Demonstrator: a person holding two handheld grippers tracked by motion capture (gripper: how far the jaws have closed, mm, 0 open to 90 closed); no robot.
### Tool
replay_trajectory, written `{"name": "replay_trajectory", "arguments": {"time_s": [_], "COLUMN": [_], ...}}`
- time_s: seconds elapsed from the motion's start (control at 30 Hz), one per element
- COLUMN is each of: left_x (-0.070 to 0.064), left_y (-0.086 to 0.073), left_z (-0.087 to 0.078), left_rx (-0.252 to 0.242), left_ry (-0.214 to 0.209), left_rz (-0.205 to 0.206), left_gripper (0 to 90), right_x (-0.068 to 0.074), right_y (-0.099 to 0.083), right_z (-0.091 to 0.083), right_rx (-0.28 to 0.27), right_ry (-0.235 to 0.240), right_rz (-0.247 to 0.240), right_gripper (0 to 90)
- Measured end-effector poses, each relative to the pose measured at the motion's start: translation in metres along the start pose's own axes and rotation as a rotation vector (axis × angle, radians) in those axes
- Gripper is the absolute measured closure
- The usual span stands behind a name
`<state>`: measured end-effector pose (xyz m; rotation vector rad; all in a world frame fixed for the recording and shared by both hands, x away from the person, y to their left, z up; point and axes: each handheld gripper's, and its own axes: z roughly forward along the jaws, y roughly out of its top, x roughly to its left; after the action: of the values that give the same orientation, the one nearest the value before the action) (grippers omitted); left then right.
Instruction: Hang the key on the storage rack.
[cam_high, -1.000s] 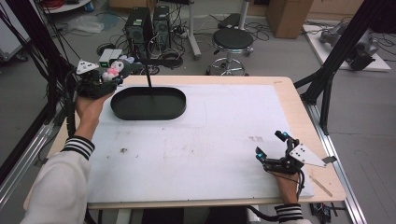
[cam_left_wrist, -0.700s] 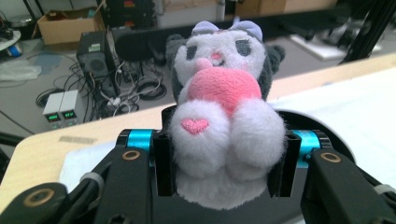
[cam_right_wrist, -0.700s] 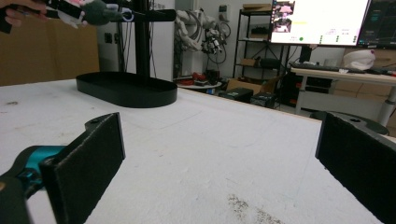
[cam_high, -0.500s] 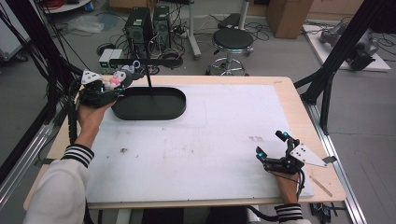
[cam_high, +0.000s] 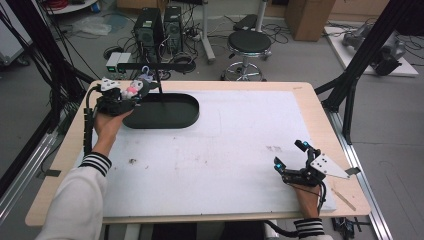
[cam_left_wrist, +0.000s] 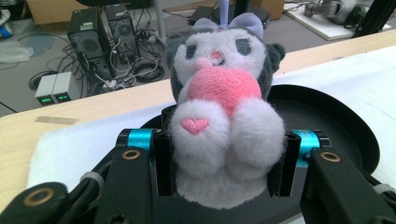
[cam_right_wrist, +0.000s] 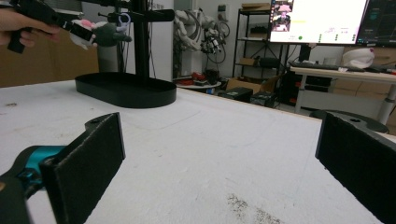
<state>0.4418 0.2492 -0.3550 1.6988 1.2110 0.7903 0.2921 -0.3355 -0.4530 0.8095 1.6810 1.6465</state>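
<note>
Left tool (cam_left_wrist: 219, 163) clamping plush toy (cam_left_wrist: 224, 107), holding it above left end of black tray (cam_high: 172, 117), toy's purple loop near stand crossbar (cam_high: 155, 65). Right tool (cam_high: 295, 162) resting gaping, empty, well apart at counter's (cam_high: 225, 150) near right.

A: Left gripper (cam_left_wrist: 219, 163) – black body, cyan collars by the jaws, brass-coloured screws; black cable (cam_high: 89, 125), grey plate (cam_high: 108, 84) on top.
B: Right gripper (cam_high: 291, 161)?
A: Same build: black w/ cyan bits, flat black pads (cam_right_wrist: 88, 163), grey 3-cornered plate (cam_high: 327, 166).
B: Sleeves?
A: White, black-and-white striped cuffs, left (cam_high: 94, 162) & right (cam_high: 310, 227).
</note>
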Motion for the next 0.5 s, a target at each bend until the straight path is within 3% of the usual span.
{"name": "replay_trajectory", "arguments": {"time_s": [0.23, 0.4, 0.5], "left_x": [0.0037, 0.0061, 0.0094], "left_y": [-0.0021, -0.0036, -0.0091], "left_z": [0.0026, 0.0014, 0.0025], "left_rx": [0.01, 0.009, -0.008], "left_ry": [-0.003, 0.011, -0.026], "left_rz": [-0.016, -0.004, 0.008], "left_gripper": [55.2, 53.1, 46.2], "right_x": [-0.0005, -0.0005, 0.0], "right_y": [-0.0001, -0.0001, -0.0001], "right_z": [0.0, 0.0003, 0.0001], "right_rx": [0.0, -0.004, 0.0], "right_ry": [-0.004, -0.006, -0.006], "right_rz": [0.009, 0.003, -0.002], "right_gripper": [0.4, 0.3, 0.3]}}
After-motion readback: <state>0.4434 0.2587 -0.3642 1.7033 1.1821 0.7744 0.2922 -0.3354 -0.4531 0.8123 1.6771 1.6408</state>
